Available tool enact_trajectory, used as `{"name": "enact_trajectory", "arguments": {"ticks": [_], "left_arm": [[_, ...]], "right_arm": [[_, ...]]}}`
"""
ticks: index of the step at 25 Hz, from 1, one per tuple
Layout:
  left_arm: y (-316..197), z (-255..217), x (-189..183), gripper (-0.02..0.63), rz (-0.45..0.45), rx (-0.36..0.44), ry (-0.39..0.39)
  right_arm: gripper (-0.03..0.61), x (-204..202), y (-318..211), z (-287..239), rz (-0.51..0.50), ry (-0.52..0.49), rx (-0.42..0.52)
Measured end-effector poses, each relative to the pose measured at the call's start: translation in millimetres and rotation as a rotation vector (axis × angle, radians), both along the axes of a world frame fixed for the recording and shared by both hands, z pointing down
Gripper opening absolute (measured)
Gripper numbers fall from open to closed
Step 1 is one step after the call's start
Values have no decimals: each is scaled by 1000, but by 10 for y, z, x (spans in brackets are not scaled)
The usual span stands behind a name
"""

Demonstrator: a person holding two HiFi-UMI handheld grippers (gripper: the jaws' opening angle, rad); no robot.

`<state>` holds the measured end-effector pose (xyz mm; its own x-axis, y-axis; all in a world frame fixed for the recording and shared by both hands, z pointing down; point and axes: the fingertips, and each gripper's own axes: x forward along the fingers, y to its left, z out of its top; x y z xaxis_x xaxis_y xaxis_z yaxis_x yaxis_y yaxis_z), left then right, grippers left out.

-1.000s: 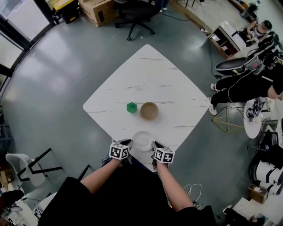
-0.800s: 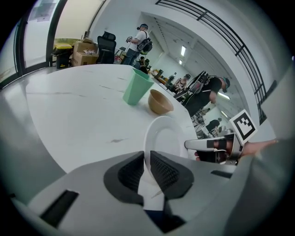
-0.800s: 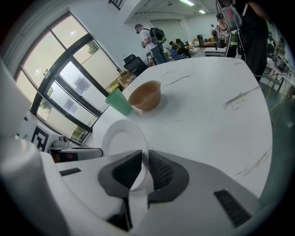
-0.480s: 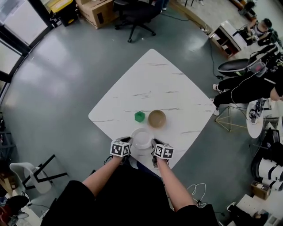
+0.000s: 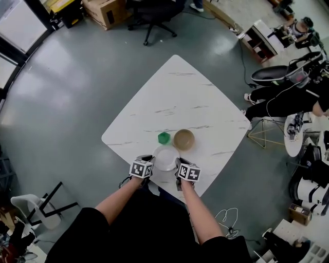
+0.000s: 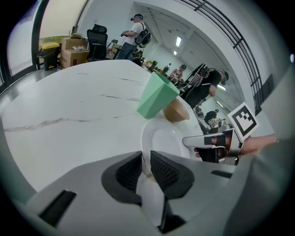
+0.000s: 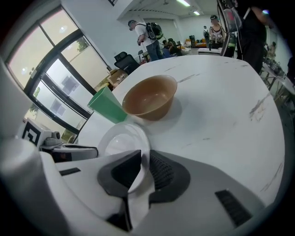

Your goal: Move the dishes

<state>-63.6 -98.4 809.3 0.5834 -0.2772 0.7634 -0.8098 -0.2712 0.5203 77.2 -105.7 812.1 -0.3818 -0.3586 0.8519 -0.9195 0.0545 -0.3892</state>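
A white plate (image 5: 165,158) lies near the front corner of the white marble table (image 5: 180,92), held from both sides. My left gripper (image 5: 149,165) is shut on its left rim, and my right gripper (image 5: 176,167) is shut on its right rim. In the left gripper view the plate (image 6: 167,146) runs between the dark pads (image 6: 129,171). The right gripper view shows the plate (image 7: 122,139) edge pinched between the pads (image 7: 160,171). Just beyond the plate stand a green cup (image 5: 163,137) and a tan bowl (image 5: 183,138).
An office chair (image 5: 149,13) and cardboard boxes (image 5: 105,11) stand on the grey floor beyond the table. People and equipment fill the right side (image 5: 288,87). A white chair (image 5: 36,210) stands at the lower left.
The view has shifted a little; both grippers stay shut on the plate, which has moved slightly toward the cup and bowl.
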Motion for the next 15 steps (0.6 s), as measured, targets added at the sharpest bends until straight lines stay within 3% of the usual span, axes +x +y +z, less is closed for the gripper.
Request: {"name": "enact_trajectory", "arguments": {"ticks": [7,15], "left_arm": [[-29,-32,-68,64,33,68,-11],[74,-319,-297,64,-3,137,31]], "right_arm": [[112,108,32,-76,34,70,30],[103,3,259,-504,84,34,122]]}}
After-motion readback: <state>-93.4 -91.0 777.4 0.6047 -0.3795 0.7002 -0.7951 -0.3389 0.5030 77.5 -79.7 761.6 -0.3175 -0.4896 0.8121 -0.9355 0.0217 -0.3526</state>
